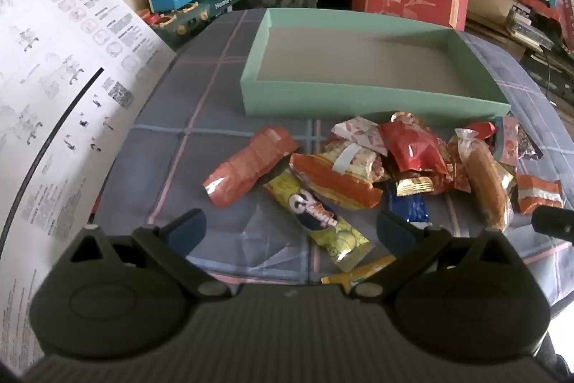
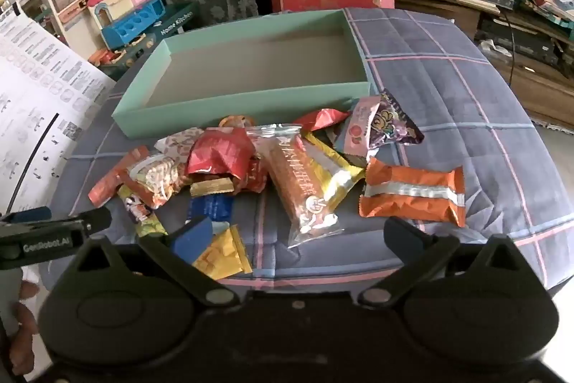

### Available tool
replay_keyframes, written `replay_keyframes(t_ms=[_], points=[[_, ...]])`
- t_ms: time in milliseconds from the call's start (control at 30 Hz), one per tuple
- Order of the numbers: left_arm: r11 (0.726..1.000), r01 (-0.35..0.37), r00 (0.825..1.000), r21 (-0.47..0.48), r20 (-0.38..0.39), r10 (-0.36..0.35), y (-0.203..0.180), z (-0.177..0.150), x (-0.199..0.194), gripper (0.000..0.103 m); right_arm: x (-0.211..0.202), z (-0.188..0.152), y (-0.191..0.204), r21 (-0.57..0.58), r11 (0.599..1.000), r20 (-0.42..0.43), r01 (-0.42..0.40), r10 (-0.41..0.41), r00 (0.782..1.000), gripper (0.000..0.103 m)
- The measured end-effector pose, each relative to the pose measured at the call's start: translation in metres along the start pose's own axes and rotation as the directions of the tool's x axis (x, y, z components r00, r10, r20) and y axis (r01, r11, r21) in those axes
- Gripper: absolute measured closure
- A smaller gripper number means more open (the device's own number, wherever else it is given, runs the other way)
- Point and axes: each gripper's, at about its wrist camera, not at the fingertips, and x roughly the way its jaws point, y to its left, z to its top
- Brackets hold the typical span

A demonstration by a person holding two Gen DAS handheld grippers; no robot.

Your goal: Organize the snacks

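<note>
Plaid cloth (image 1: 215,103) at centre frame bears a green box (image 1: 358,99), long axis left-right, behind heaped snacks (image 2: 287,174); left gripper (image 1: 290,225) and right gripper (image 2: 297,232) gape wide, holding nothing.

Snack wrappers (image 1: 412,146) glossy foil, crinkled; green box (image 2: 201,112) matt cardboard; checked cover (image 2: 448,88) soft quilted cloth.

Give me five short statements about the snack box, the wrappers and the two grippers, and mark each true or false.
1. The green box has nothing in it. True.
2. The left gripper is shut on a wrapper. False: it is open, holding nothing.
3. The snacks lie piled on the checked cloth in front of the box. True.
4. The orange packet with a silver stripe sits inside the box. False: it lies on the cloth, outside.
5. The right gripper is open. True.
</note>
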Motion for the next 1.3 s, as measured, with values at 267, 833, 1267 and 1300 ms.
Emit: replay_keyframes(t_ms=[267, 833, 1267, 1300], points=[[0.999, 0.028, 0.999, -0.017, -0.028, -0.028, 0.004, 0.000, -0.002, 0.000, 0.002, 0.003, -0.003, 0.023, 1.000, -0.036, 0.007, -0.006, 0.999, 0.000], [1.000, 0.021, 0.999, -0.022, -0.031, -0.022, 0.005, 0.002, -0.001, 0.000, -0.005, 0.003, -0.004, 0.036, 0.999, -0.014, 0.013, -0.013, 1.000, 0.000], [1.000, 0.020, 0.999, -0.017, -0.030, -0.021, 0.004, 0.002, -0.004, 0.000, -0.008, 0.002, -0.006, 0.047, 0.999, -0.009, 0.014, -0.014, 1.000, 0.000], [1.000, 0.019, 0.999, -0.016, -0.032, -0.019, 0.003, 0.002, -0.004, 0.000, -0.008, 0.002, -0.006, 0.050, 0.999, -0.010, 0.015, -0.014, 1.000, 0.000]])
